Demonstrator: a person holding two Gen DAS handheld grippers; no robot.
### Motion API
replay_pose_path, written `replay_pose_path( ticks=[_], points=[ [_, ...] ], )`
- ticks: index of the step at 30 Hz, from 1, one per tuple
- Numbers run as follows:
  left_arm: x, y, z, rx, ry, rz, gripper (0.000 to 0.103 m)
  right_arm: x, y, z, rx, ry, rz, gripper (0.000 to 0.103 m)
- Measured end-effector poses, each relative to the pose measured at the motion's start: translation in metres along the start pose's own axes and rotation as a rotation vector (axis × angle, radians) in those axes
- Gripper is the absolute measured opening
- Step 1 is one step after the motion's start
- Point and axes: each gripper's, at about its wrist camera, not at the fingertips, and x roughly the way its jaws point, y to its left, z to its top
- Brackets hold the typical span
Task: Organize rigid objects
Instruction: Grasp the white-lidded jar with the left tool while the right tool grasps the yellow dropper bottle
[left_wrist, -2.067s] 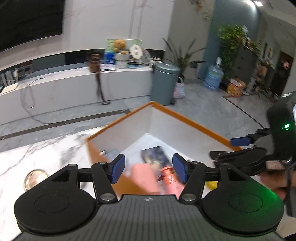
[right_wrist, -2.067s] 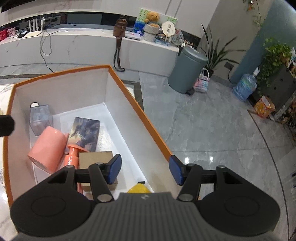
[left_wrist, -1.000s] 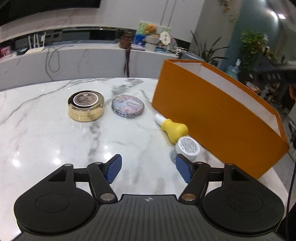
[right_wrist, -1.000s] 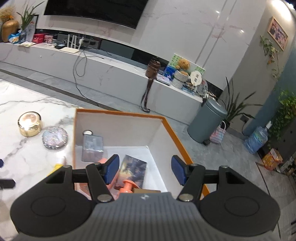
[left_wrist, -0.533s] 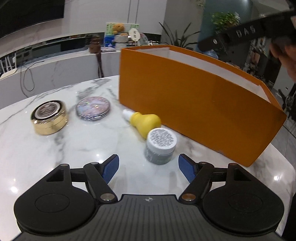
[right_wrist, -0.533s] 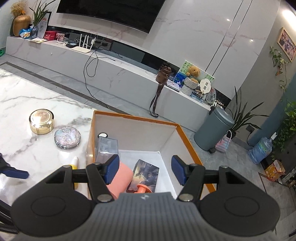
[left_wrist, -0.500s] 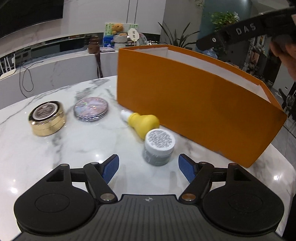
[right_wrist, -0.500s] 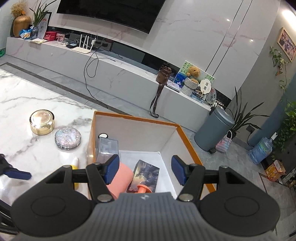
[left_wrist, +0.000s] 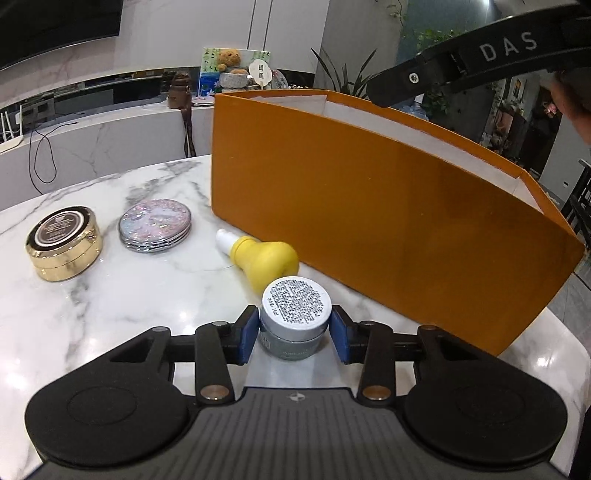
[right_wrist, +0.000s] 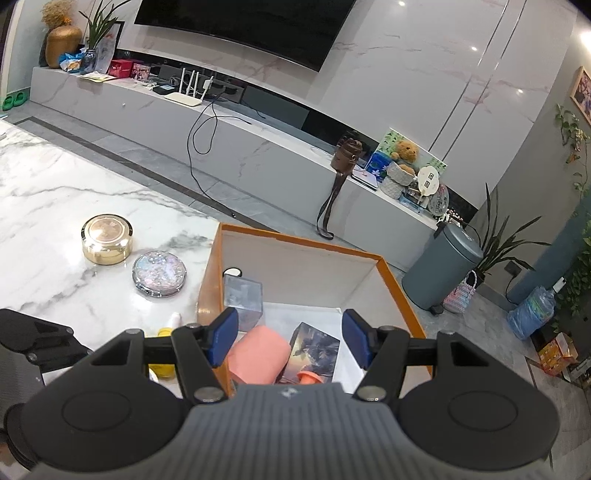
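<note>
My left gripper (left_wrist: 294, 334) is shut on a small grey jar (left_wrist: 293, 317) with a printed white lid, which stands on the marble table (left_wrist: 110, 306). A yellow bottle (left_wrist: 264, 258) lies just beyond it, next to the orange box (left_wrist: 388, 221). A gold tin (left_wrist: 63, 243) and a glittery round compact (left_wrist: 155, 225) sit further left. My right gripper (right_wrist: 288, 341) is open and empty above the orange box (right_wrist: 295, 243), which holds a pink roll (right_wrist: 258, 354), a dark picture box (right_wrist: 314, 350), a clear cube (right_wrist: 242, 299) and an orange-red piece (right_wrist: 308, 377).
The table's rounded edge (left_wrist: 554, 332) runs close to the right of the box. The right gripper's body (left_wrist: 461, 55) hangs above the box in the left wrist view. A low white TV bench (right_wrist: 221, 122) and a grey bin (right_wrist: 439, 273) stand beyond the table.
My left gripper moved forward and closed its pads on the grey jar. My right gripper stays open above the box, almost still.
</note>
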Motion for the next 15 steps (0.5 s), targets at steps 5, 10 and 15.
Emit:
replay_pose_path(
  ticks=[5,10,15],
  points=[
    [-0.019,0.015,-0.010,-0.030,0.014,0.032,0.047,0.001,0.006,0.001,0.004,-0.006,0.032,0.062],
    [-0.055,0.041,-0.032,-0.058,0.017,0.082,0.047,-0.001,0.023,0.003,-0.004,-0.016,0.093,0.062],
    [-0.083,0.064,-0.043,-0.116,0.033,0.149,0.047,0.004,0.044,0.004,-0.001,0.002,0.145,0.062]
  ],
)
